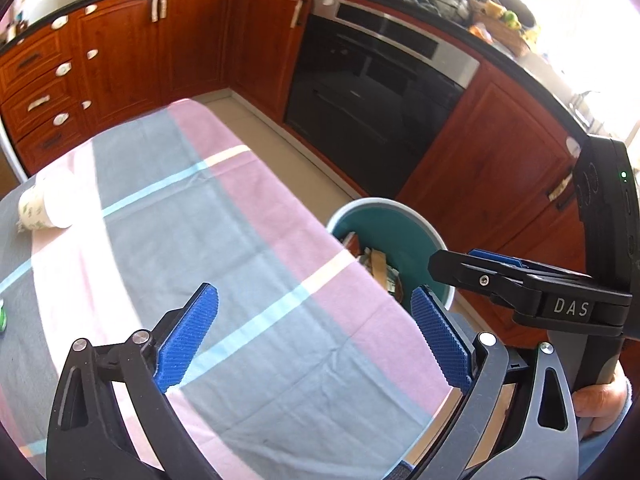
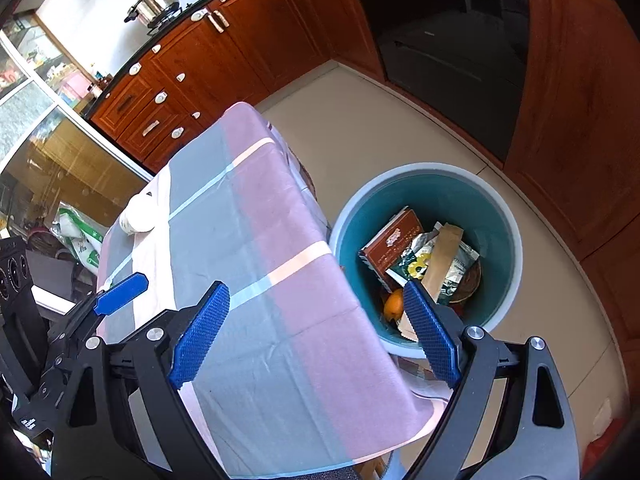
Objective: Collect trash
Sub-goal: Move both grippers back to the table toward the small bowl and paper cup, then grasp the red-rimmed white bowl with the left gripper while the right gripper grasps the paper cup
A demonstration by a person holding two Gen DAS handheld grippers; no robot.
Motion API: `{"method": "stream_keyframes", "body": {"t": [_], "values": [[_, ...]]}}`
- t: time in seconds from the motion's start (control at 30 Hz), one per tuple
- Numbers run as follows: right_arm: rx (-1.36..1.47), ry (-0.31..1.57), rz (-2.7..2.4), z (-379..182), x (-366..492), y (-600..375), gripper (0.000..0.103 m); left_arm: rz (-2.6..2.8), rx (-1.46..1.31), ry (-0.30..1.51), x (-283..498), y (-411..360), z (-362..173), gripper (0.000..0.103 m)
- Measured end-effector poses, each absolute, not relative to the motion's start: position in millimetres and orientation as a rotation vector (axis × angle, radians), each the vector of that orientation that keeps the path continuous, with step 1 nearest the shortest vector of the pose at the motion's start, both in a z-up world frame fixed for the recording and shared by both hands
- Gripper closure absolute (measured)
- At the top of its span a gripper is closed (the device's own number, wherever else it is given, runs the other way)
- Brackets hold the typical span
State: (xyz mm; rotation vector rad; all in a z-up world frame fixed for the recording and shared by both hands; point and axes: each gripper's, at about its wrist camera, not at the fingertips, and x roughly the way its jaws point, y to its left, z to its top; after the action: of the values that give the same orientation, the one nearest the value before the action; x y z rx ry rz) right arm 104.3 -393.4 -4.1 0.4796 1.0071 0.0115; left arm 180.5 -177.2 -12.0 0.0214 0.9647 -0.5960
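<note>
Fingers [image 1: 188,336] on both grippers spread wide, nothing held, up over the bench [image 1: 240,280].

The left gripper [image 1: 316,340] and right gripper [image 2: 316,336] hang above the near end of the checked cloth. The teal bin [image 2: 496,204] sits on the floor just beside the bench, with a brown box [image 2: 390,242], foil wrappers and an orange [image 2: 394,304] inside. A paper cup [image 1: 48,204] lies tipped on the bench, well apart from the bin.

Black hand-held gripper [image 1: 314,340]; blue knurled pads [image 1: 188,338]; silver screws; "DAS" marking.
</note>
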Motion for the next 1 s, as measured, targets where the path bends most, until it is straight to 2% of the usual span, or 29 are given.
{"method": "stream_keyframes", "body": {"t": [0.27, 0.47, 0.73, 1.0], "values": [[0.38, 1.018, 0.106, 12.9, 136.9, -311.7, 0.018, -0.472, -0.105, 0.954, 192.4, -84.0, -9.6, 0.004], [0.188, 1.027, 0.234, 15.2, 174.5, -220.1, 0.018, -0.333, -0.198, 0.953, 210.5, 4.0, -15.8, 0.004], [0.085, 1.092, 0.364, -9.6, 223.5, -118.7, 0.018, -0.151, -0.303, 0.992, 235.0, 112.9, -40.4, 0.004], [0.057, 1.1, 0.45, -25.6, 281.9, -62.0, 0.019, 0.002, -0.37, 1.016, 262.1, 193.6, -67.4, 0.004]]}}
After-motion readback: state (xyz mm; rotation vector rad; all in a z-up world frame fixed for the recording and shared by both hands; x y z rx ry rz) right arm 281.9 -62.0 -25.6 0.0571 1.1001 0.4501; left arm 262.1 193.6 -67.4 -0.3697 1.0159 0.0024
